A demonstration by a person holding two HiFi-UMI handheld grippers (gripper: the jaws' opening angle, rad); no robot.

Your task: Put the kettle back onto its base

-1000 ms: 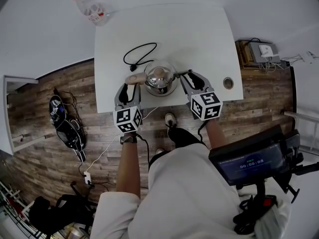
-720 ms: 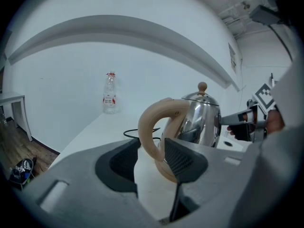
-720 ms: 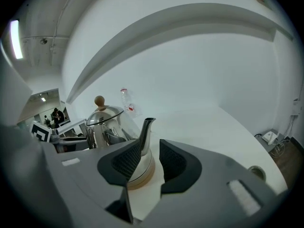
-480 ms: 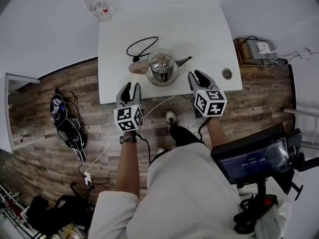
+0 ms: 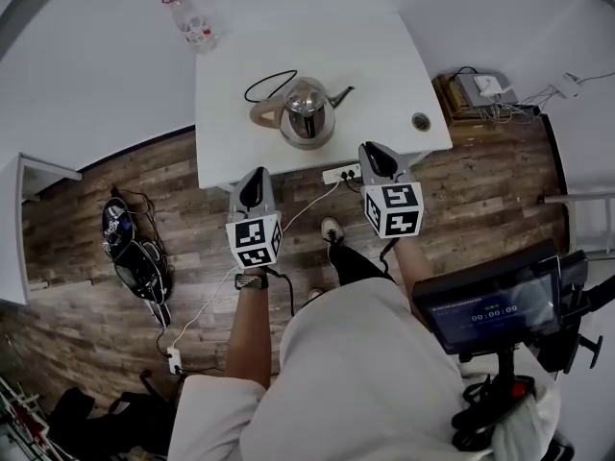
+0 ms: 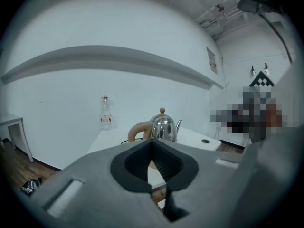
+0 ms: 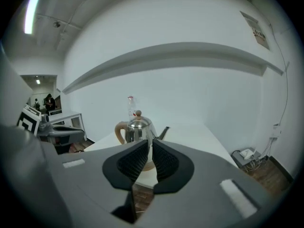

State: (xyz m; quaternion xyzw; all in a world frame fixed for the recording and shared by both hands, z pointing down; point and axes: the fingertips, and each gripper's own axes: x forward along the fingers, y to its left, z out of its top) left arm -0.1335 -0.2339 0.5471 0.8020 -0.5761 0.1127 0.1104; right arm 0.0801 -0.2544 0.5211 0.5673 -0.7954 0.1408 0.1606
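Nearest, the left gripper (image 5: pixel 255 175) and the right gripper (image 5: pixel 376 151) hang over the wood floor (image 5: pixel 115 171), just short of the table's (image 5: pixel 384 56) near edge. The left jaws have just closed fully on nothing, and the right have been closing too (a thin empty slit remains). Beyond, the steel kettle (image 5: pixel 307 113) stands upright on the table, untouched. A plastic bottle (image 5: pixel 192 22) stands far left.

Steel kettle (image 5: pixel 307 113) upright on table (image 5: pixel 384 56) (apparently on base (image 7: pixel 148 166)).

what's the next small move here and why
Probably just rest both hands: the kettle stands upright on the table, and the left tongs and right tongs, which have just been closing, are empty and clear of its edge.
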